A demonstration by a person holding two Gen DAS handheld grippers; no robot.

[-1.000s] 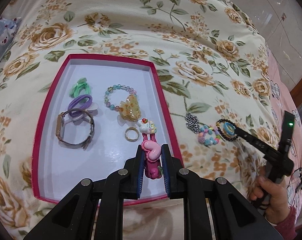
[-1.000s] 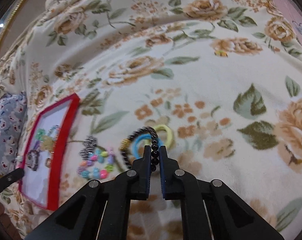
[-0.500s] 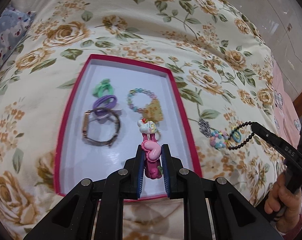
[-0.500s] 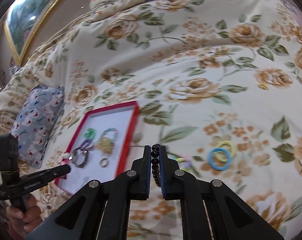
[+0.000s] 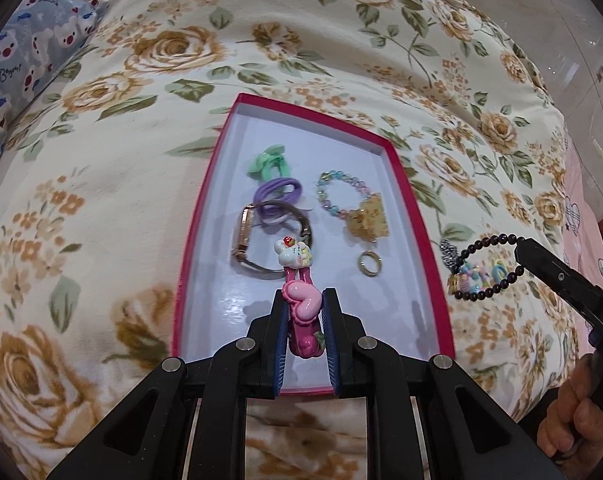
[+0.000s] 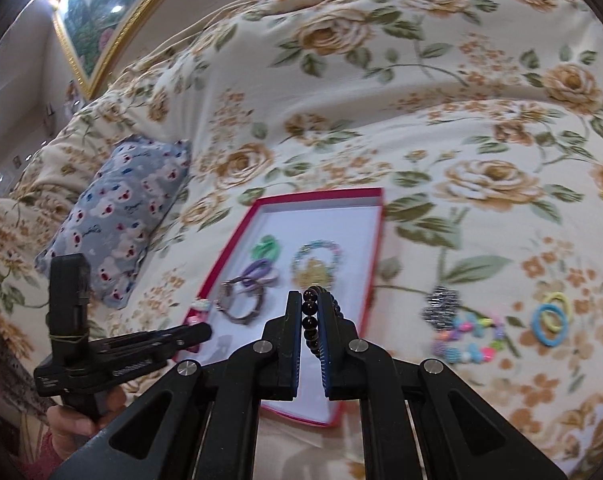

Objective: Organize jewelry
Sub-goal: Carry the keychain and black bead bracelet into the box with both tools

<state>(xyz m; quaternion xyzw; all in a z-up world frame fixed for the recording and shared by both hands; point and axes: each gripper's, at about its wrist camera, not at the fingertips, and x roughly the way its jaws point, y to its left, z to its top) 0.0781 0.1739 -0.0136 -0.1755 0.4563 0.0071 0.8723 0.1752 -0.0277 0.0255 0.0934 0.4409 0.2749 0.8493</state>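
Holding, left gripper [image 5: 304, 312]: we have its jaws clenched on the pink hair clip [image 5: 302, 309], whose heart sits between the fingers and whose white charm end points out over the tray.
Holding, right gripper [image 6: 310, 312]: we grip the black bead bracelet [image 6: 310, 322] between closed fingers; seen from the left wrist, its loop [image 5: 486, 267] hangs in the air off the tray's right edge.
Tray: we see the red-rimmed tray [image 5: 412, 200] resting on the floral blanket [image 5: 173, 52].
Inside the tray: green hair tie [image 5: 268, 162], purple hair tie [image 5: 278, 195], watch [image 5: 245, 236], pastel bead bracelet [image 5: 337, 194] with a yellow charm, gold ring [image 5: 370, 264].
Outside, right of the tray: silver chain [image 6: 441, 302], colourful bead bracelet [image 6: 467, 340], blue and yellow hair ties [image 6: 551, 318] on the blanket.
Farther out: bear-print pillow [image 6: 121, 216] left of the tray.
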